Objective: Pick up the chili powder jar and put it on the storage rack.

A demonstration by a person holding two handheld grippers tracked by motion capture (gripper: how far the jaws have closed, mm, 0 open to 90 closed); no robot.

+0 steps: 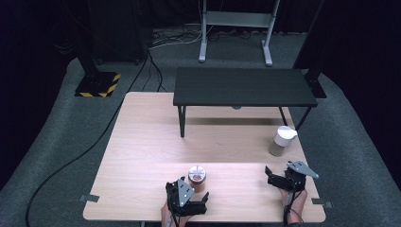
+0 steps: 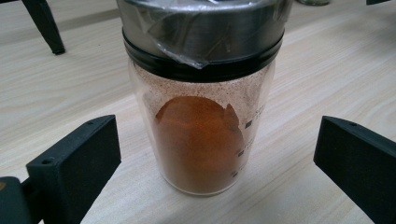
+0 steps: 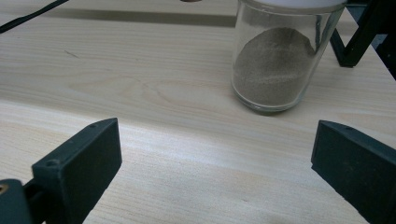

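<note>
Pale wooden table (image 1: 142, 156); left gripper (image 2: 210, 154) jaws wide open, flanking steel-lidded glass jar of orange spice (image 2: 201, 116) at 12 o'clock. Likely rigid, slippery, breakable; grip mid-body. Right gripper (image 3: 212, 158) open, empty.

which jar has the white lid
The jar at the table's far right, ahead of the right gripper. It holds grey-brown powder. The other jar has a metal lid and orange powder.

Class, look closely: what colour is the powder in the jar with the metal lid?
Orange-red powder, seen best in the left gripper view.
</note>
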